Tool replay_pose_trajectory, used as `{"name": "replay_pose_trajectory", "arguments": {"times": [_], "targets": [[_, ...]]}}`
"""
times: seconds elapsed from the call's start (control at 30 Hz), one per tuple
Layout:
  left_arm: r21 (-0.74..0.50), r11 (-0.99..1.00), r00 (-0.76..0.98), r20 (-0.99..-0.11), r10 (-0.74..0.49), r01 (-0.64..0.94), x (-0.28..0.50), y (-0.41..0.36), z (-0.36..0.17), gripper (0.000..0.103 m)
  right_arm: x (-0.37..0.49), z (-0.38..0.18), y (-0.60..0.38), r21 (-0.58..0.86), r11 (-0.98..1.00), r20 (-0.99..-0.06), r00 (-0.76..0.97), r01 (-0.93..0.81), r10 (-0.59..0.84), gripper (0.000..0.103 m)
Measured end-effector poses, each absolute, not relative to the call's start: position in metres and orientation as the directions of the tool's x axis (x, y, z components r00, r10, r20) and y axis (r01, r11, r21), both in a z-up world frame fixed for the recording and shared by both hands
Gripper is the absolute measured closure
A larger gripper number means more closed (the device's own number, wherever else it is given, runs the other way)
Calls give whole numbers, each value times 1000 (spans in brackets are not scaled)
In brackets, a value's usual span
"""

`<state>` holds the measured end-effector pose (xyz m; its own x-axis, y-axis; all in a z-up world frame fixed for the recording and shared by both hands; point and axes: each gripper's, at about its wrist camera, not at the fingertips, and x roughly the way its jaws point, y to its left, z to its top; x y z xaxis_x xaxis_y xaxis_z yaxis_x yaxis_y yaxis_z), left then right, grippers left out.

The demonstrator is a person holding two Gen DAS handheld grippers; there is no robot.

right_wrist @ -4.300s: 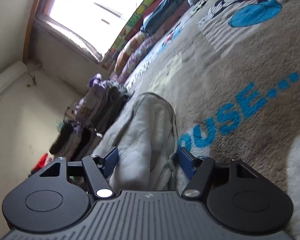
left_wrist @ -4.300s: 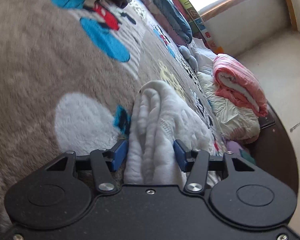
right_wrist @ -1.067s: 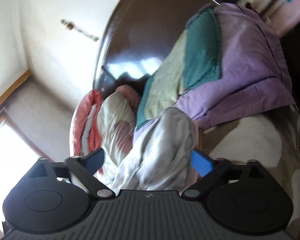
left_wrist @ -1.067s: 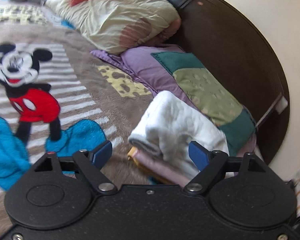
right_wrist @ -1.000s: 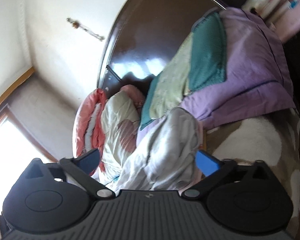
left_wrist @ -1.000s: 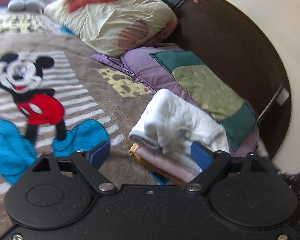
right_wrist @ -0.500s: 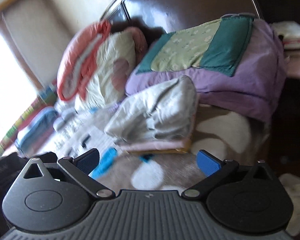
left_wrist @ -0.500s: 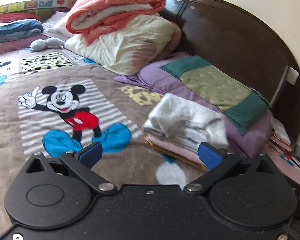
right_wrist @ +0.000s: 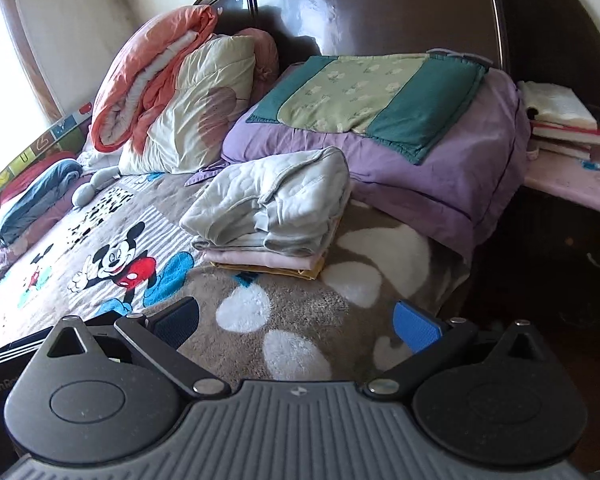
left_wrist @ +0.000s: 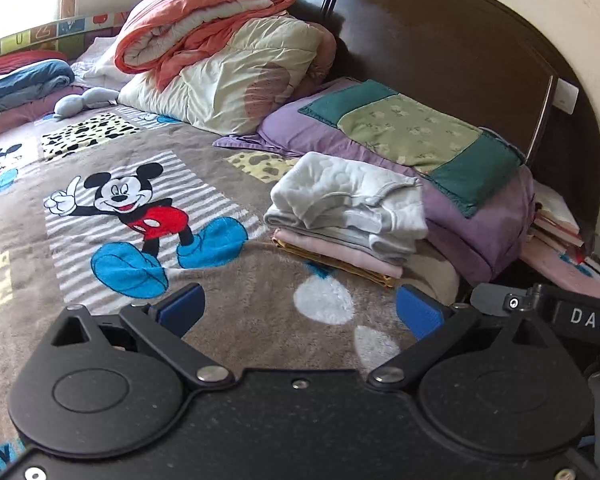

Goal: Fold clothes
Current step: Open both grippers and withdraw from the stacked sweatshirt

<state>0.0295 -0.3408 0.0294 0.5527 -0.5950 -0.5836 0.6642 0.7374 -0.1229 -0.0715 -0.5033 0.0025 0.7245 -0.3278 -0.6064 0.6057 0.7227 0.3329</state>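
My left gripper (left_wrist: pixel 298 310) hangs with its jaws spread wide and empty. Ahead of them, well apart, the folded white garment (left_wrist: pixel 346 204) tops the stack of folded clothes (left_wrist: pixel 336 250) (parked against the purple pillow (left_wrist: pixel 480 220), presumably out of the way). My right gripper (right_wrist: pixel 296 324) gapes likewise, holding nothing.

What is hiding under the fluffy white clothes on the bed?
Under the folded white garment lies a pink folded piece, then a thin yellow one at the bottom, resting on the blanket. Only their edges show; the rest is covered.
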Motion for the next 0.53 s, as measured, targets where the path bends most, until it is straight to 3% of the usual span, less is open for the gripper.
{"name": "replay_pose_trajectory", "arguments": {"times": [0.53], "targets": [[-123,727,558,-559,-614,676,9,-331,40,0,-89,18,-496,323,730,-592,731,602,-341,0]]}}
